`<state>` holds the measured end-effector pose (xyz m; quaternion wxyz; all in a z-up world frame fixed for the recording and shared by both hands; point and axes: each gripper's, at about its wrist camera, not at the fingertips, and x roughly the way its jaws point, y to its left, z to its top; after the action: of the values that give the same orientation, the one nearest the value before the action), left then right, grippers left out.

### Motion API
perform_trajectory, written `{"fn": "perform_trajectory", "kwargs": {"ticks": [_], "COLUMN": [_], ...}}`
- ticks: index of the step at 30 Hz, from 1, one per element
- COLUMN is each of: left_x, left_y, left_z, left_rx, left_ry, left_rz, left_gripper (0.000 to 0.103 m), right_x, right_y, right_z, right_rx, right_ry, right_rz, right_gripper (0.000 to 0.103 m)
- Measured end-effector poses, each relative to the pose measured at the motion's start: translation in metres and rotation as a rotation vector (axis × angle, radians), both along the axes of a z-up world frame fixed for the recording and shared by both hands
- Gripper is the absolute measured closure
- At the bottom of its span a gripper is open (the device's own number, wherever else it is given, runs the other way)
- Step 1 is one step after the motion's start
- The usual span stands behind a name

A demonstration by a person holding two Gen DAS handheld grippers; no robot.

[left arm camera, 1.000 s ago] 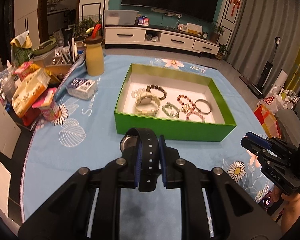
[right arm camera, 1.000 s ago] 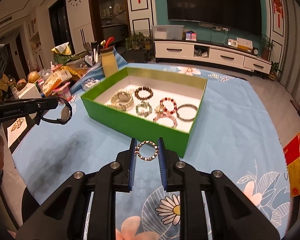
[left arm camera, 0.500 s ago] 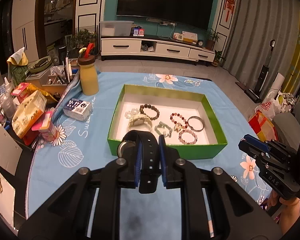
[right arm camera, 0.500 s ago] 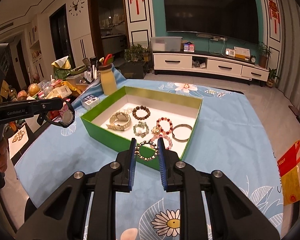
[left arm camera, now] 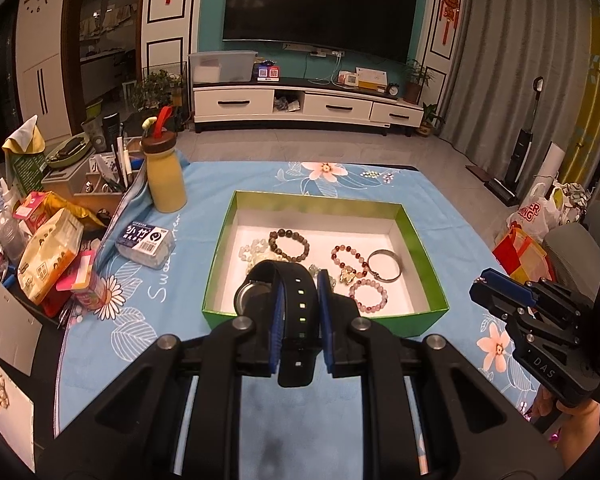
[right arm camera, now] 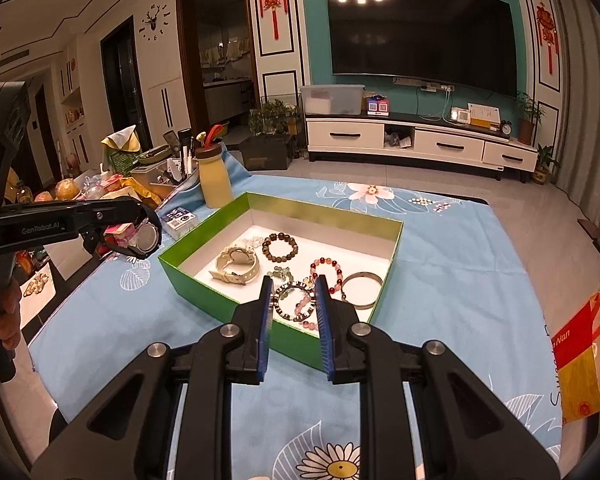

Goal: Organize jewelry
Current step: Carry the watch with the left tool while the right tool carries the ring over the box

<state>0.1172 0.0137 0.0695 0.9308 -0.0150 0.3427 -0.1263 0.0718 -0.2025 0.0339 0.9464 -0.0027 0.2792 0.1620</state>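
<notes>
My left gripper [left arm camera: 299,312] is shut on the strap of a black wristwatch [left arm camera: 294,304], held above the near wall of the green box [left arm camera: 416,232]. From the right wrist view the same watch [right arm camera: 146,236] hangs at the left gripper's tip, left of the box. My right gripper [right arm camera: 294,304] is shut on a small beaded bracelet [right arm camera: 294,302], raised over the box's [right arm camera: 324,210] near corner. Inside the box lie a cream watch [right arm camera: 236,264], a dark bead bracelet [right arm camera: 280,246], a red bead bracelet [right arm camera: 326,270], a pink bead bracelet [left arm camera: 368,296] and a metal bangle [right arm camera: 362,288].
A yellow bottle [left arm camera: 166,176] stands left of the box on the blue floral cloth [left arm camera: 172,288]. Snack packets [left arm camera: 50,260], a small card box [left arm camera: 146,238] and a pen holder crowd the table's left edge. Bags [left arm camera: 520,248] sit off the right side. A hand [right arm camera: 4,320] grips the left tool.
Both grippers have risen with their loads, so the table and box sit lower and farther in both views. Grips unchanged.
</notes>
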Motion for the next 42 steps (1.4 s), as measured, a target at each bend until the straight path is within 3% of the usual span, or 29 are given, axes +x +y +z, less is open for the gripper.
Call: {"fn": "perform_trajectory", "kwargs": {"ticks": [42], "left_x": [0.086], "left_y": [-0.029], "left_z": [-0.013], "left_rx": [-0.006], "left_ry": [0.031], "left_rz": [-0.025], "left_gripper": [0.087], "right_x": [0.067], "right_y": [-0.014], "right_z": [-0.001], "right_rx": [0.003], "right_ry": [-0.009], "right_rz": [-0.047], "right_gripper": [0.082]}}
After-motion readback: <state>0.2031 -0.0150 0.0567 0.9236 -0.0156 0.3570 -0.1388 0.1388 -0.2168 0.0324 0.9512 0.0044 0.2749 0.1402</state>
